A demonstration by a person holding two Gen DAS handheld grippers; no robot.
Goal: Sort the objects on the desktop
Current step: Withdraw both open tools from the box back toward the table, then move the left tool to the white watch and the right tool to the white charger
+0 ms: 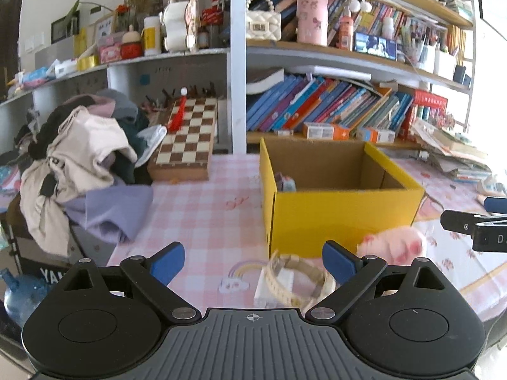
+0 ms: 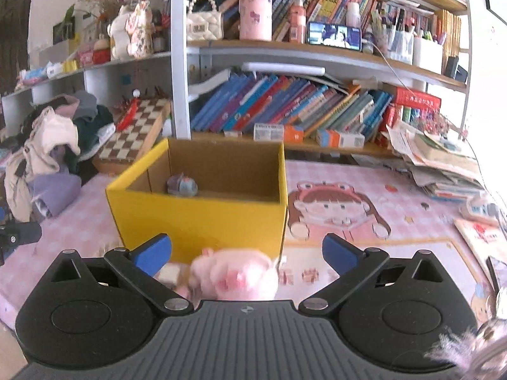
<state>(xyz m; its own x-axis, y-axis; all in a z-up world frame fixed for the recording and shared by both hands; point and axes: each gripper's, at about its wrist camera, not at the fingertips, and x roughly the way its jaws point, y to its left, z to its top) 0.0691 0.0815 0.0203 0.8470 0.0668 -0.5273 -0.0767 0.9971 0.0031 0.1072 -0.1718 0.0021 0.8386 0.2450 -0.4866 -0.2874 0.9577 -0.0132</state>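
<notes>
Before the yellow box (image 2: 202, 218), on the pink worktop (image 2: 348, 253), the right gripper (image 2: 245, 253) gapes wide over a pink plush toy (image 2: 237, 274); the left gripper (image 1: 253, 261), equally wide and empty, frames a beige watch (image 1: 294, 280). Pickup step: each likely needs lowering, then closing

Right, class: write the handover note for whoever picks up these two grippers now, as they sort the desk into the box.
Left gripper: open, holding nothing, over the beige watch.
Right gripper: open, holding nothing, the pink plush toy between its fingers.
Yellow box stands on the pink tablecloth, behind both items.
Done: one small grey-blue item is in the box.
Left: watch and plush to be boxed.
</notes>
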